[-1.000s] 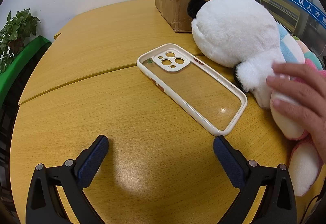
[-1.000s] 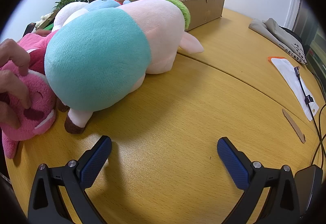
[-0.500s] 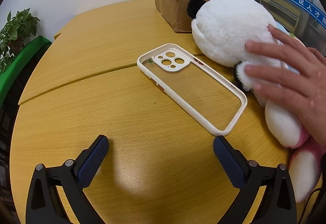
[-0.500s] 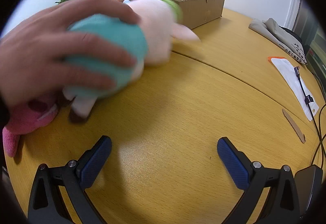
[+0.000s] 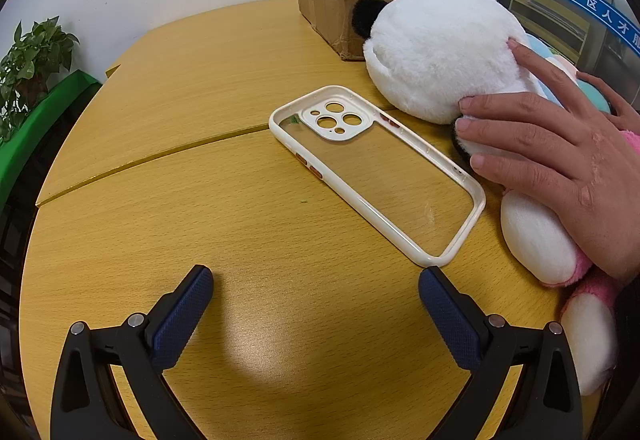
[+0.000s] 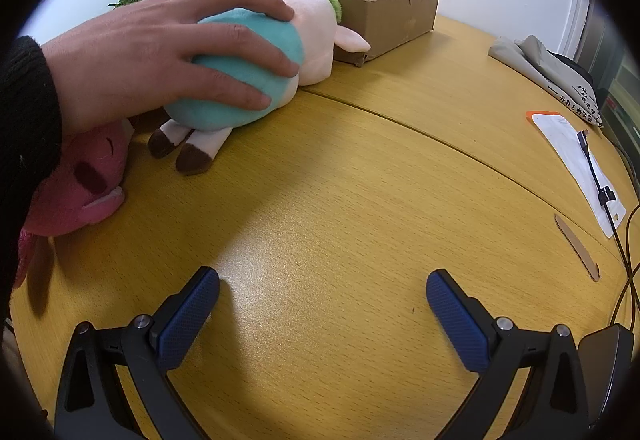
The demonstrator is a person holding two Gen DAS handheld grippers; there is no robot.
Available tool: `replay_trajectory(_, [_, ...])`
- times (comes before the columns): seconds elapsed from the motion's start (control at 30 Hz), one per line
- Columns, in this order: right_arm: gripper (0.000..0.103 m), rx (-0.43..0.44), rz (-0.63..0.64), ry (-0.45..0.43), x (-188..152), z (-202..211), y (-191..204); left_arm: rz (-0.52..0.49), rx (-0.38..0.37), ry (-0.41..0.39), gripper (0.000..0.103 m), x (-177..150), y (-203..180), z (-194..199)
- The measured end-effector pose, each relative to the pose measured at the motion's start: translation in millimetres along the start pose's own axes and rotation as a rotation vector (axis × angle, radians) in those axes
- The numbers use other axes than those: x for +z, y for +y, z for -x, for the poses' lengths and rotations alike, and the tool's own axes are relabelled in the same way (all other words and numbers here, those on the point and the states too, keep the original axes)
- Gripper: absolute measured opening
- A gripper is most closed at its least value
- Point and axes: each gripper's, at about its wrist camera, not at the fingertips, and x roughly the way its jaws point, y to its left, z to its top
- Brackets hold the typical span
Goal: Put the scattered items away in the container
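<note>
A white-rimmed clear phone case [image 5: 376, 176] lies flat on the wooden table just ahead of my left gripper [image 5: 316, 304], which is open and empty. A white panda plush [image 5: 436, 48] lies to its right, in front of the cardboard box [image 5: 340, 12]. A bare hand [image 5: 560, 156] rests on the plush pile. In the right wrist view the hand [image 6: 160, 52] presses a teal and pink plush [image 6: 256, 68] next to a pink plush [image 6: 80, 184] and the box [image 6: 384, 20]. My right gripper [image 6: 324, 304] is open and empty over bare table.
A potted plant on a green ledge [image 5: 32, 80] stands at the left. On the right are folded cloth [image 6: 548, 68], a white packet with a cable [image 6: 580, 168], a cardboard strip [image 6: 576, 248] and a dark device [image 6: 608, 360].
The bare hand moved from the pink plush onto the teal plush and pushed it toward the box. Both grippers stayed still and open.
</note>
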Motion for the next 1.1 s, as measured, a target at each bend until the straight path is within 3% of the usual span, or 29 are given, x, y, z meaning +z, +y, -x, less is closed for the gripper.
replay_trajectory(0.73, [0.103, -0.001, -0.001, -0.003, -2.3, -0.5, -3.6, -0.001, 0.0, 0.001, 0.103, 1.3, -1.0, -1.9])
replay_trajectory(1.1, [0.103, -0.116, -0.162, -0.003, 0.1, -3.3, 4.2, 0.066, 0.05, 0.0, 0.103, 0.5, -6.3, 3.4])
